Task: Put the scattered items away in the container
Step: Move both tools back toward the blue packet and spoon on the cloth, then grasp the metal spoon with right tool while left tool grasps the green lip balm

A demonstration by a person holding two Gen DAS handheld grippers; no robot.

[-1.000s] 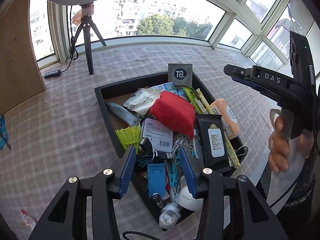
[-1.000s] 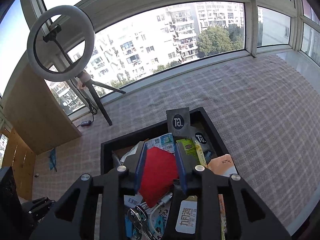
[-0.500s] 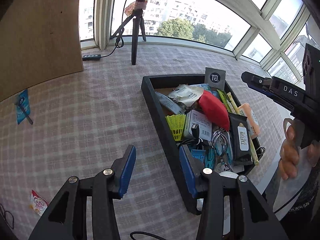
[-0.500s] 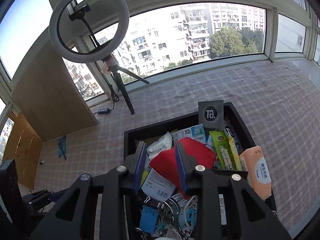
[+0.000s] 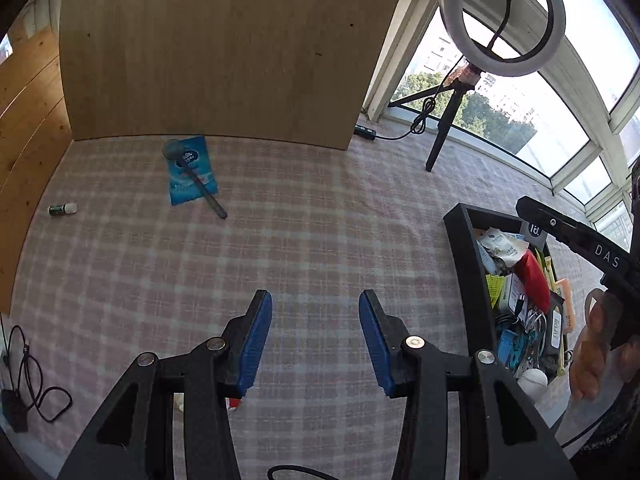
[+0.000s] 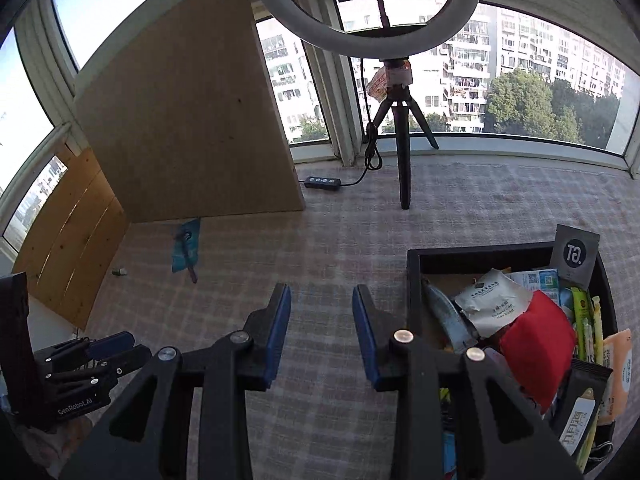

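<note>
The black container, full of packets and small items, sits at the right of both views. A blue packet lies far off by the wooden board, with a dark long-handled tool across it. A small green-and-white tube lies to its left. A red-and-white sachet peeks out under my left gripper. My left gripper is open and empty over the checked cloth. My right gripper is open and empty, just left of the container.
A ring light on a tripod stands by the window with its cable and controller. A wooden board walls the far side. Black cables lie at the left edge.
Both grippers have swung left, away from the container; it has slid to the right edge of both views. The blue packet, tool and tube have come into view. Both grippers stay open.
</note>
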